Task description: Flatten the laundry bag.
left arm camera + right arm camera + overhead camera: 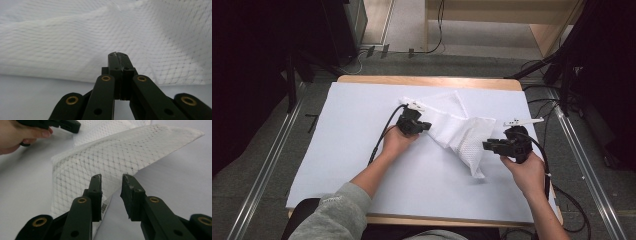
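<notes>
**Mesh cloth stretched between two tongs**

The left tongs [428, 126] are closed at the left edge of the white mesh cloth [459, 131]; whether fabric is pinched is unclear. The cloth lies mid-tabletop [357, 150], long axis running left to right. The right tongs [111, 192] stand part open around its right corner, not pressing it.

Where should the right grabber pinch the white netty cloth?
Probably the raised folded edge of the mesh cloth just ahead of the right gripper, coming in level from the cloth's right side. That edge stands off the table, so the open jaws could slip around it.
</notes>
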Demonstrator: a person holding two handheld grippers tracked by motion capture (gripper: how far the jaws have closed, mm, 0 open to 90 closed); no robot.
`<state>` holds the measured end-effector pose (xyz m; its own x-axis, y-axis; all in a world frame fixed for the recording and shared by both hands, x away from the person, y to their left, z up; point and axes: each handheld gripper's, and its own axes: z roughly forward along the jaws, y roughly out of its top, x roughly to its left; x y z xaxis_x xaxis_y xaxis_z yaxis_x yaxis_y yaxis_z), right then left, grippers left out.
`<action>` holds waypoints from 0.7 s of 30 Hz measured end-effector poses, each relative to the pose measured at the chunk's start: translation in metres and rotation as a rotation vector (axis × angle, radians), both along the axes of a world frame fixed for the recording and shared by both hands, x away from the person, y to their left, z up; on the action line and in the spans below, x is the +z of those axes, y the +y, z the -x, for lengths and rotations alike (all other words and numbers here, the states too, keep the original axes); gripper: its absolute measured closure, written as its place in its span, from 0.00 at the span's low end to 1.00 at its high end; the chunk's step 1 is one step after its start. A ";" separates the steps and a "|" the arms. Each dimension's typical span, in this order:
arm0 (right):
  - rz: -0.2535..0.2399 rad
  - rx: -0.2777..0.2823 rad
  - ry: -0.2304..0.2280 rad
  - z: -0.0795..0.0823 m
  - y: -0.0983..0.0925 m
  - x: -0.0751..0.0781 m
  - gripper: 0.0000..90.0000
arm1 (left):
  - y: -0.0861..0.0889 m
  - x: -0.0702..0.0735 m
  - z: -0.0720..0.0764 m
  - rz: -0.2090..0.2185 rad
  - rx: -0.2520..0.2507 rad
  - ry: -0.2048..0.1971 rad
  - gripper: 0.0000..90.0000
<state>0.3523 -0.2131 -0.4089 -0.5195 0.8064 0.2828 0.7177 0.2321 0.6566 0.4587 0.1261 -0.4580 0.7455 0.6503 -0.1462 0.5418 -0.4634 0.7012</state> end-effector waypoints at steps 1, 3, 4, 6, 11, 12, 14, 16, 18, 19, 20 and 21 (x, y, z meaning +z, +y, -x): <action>-0.002 -0.001 0.001 0.000 0.000 0.000 0.80 | 0.007 0.004 -0.002 0.008 0.011 0.004 1.00; -0.005 0.001 0.000 0.001 0.001 0.001 0.79 | 0.022 0.010 -0.006 0.004 0.034 0.013 1.00; -0.005 0.001 0.000 0.001 0.001 0.001 0.79 | 0.022 0.010 -0.006 0.004 0.034 0.013 1.00; -0.007 -0.003 -0.003 0.000 0.003 0.001 0.74 | 0.029 0.011 -0.007 0.015 0.037 0.031 1.00; -0.028 -0.049 -0.027 -0.009 -0.002 -0.001 0.50 | 0.032 0.010 -0.006 0.043 0.036 0.065 1.00; -0.035 -0.059 -0.033 -0.012 -0.005 -0.002 0.48 | 0.033 0.011 -0.005 0.037 0.029 0.062 1.00; -0.057 -0.073 -0.024 -0.017 -0.011 -0.004 0.46 | 0.032 0.011 -0.004 0.042 0.028 0.066 1.00; -0.101 -0.117 0.022 -0.029 -0.024 -0.011 0.45 | 0.033 0.013 -0.004 0.044 0.026 0.071 1.00; -0.123 -0.117 0.032 -0.036 -0.024 -0.014 0.45 | 0.037 0.014 -0.005 0.070 0.040 0.085 1.00; -0.131 -0.120 0.028 -0.039 -0.022 -0.013 0.44 | 0.038 0.015 -0.005 0.073 0.049 0.088 1.00; -0.140 -0.118 0.024 -0.043 -0.019 -0.014 0.44 | 0.039 0.015 -0.006 0.073 0.053 0.092 1.00; -0.143 -0.119 0.023 -0.047 -0.016 -0.014 0.45 | 0.041 0.015 -0.006 0.070 0.056 0.092 1.00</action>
<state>0.3991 -0.2294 -0.4230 -0.4151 0.8125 0.4093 0.7496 0.0505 0.6599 0.4650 0.1669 -0.4427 0.6895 0.6765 -0.2587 0.6292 -0.3825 0.6767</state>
